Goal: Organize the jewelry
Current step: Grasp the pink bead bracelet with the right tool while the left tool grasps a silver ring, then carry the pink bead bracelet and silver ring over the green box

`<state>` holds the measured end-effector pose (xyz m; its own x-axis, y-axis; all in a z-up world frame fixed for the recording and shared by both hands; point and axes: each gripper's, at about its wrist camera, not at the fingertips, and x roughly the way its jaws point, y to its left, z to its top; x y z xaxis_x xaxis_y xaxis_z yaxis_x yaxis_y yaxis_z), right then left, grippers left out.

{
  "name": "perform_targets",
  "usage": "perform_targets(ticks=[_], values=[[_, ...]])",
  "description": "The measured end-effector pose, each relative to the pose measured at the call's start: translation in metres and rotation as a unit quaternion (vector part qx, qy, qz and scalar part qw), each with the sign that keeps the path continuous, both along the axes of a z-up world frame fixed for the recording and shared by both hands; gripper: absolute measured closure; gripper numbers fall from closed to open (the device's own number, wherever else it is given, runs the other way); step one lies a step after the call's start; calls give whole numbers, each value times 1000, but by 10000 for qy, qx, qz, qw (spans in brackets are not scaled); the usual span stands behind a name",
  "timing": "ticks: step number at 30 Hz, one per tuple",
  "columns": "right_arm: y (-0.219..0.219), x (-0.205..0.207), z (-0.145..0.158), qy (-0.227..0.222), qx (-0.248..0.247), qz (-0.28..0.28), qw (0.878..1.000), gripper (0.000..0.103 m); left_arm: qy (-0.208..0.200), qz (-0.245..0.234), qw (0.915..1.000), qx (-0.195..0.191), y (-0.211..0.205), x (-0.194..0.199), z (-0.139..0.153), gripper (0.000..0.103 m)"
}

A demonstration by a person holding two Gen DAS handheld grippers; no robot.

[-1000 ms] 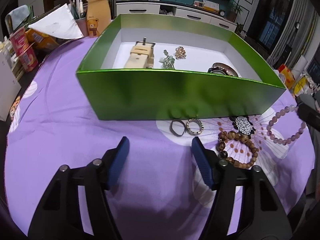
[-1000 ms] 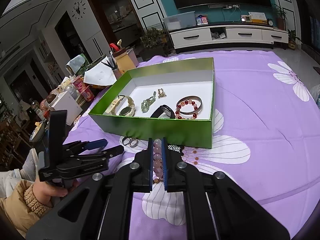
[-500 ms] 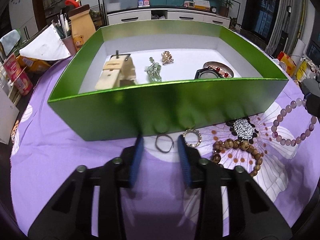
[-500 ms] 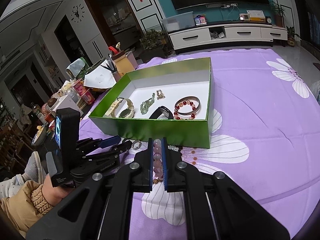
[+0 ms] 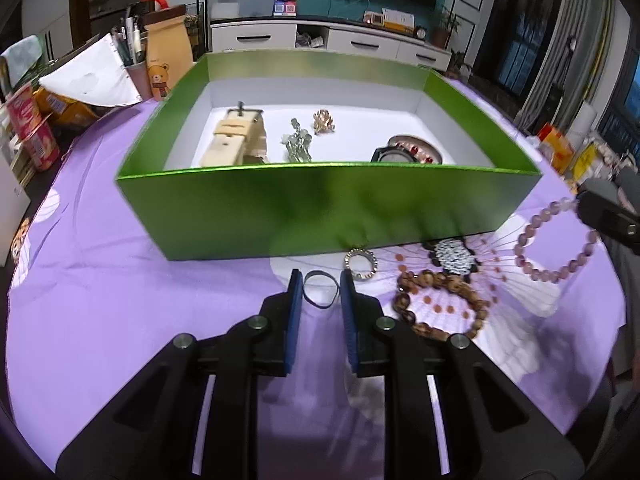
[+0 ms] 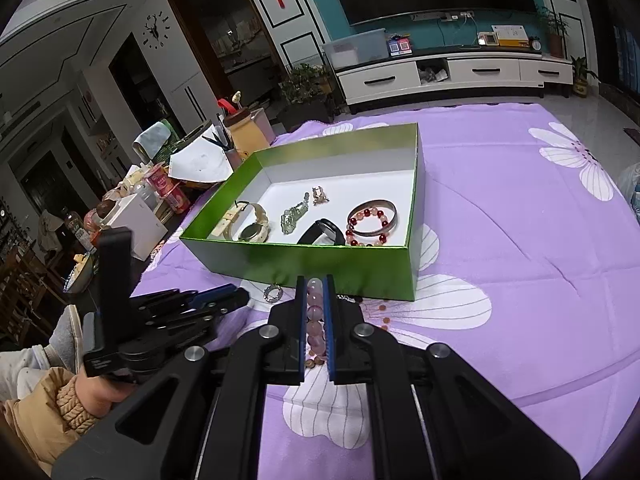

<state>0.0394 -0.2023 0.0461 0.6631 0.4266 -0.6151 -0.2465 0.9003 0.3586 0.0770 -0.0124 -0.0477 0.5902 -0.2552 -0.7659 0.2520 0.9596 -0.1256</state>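
Jewelry lies partly inside a green box (image 5: 328, 204) with a white floor and partly on the purple flowered tablecloth (image 5: 120, 300) in front of it. In the box sit a cream-strapped watch (image 6: 250, 226), a pale green ornament (image 6: 294, 214), a small gold brooch (image 6: 319, 196), a black band watch (image 6: 322, 232) and a red bead bracelet (image 6: 370, 220) lying with a metal bangle.

On the cloth just before the box's near wall, the left gripper (image 5: 320, 292) has its blue-padded jaws set either side of a thin dark ring (image 5: 320, 289); a small gap shows on each side, so the jaws are narrowly parted and not yet pinching it. Just right of that ring lies a sparkly silver ring (image 5: 361, 265), then a black-and-white beaded piece (image 5: 454, 256) and a brown wooden bead bracelet (image 5: 440, 304).

The right gripper (image 6: 314, 316) is clamped on a pale purple bead bracelet (image 5: 556, 240), whose beads sit stacked between its pads in the right wrist view; in the left wrist view the loop hangs from the gripper's tip near the box's right corner.

Beyond the box stands a tan bear-printed bag (image 5: 166, 62) beside a cup of pens. Red snack tubs (image 5: 34, 132) at the table's left edge carry print too small to read, as do the labels on the TV cabinet.
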Motion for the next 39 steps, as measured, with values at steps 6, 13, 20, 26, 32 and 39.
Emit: perform_targets(ticks=[6,13,20,26,32,39], values=[[0,-4,7,-72,2,4,10000,96,-249,-20,9995,-192,9,-21,24,84],[2,-10,19,-207,-28,50,9998,96,-460,-54,9987,-228,10,-36,50,84],[4,-12,31,-338,-60,69,9994,96,-614,-60,9978,-240,7,-37,74,84],[5,-11,40,-442,-88,84,9989,96,-768,-115,9968,-196,5,-36,91,84],[6,-6,50,-562,-118,104,9983,96,-839,-96,9962,-187,3,-30,102,84],[8,2,60,-707,-158,116,9973,96,-887,-88,9959,-145,1,-25,109,84]])
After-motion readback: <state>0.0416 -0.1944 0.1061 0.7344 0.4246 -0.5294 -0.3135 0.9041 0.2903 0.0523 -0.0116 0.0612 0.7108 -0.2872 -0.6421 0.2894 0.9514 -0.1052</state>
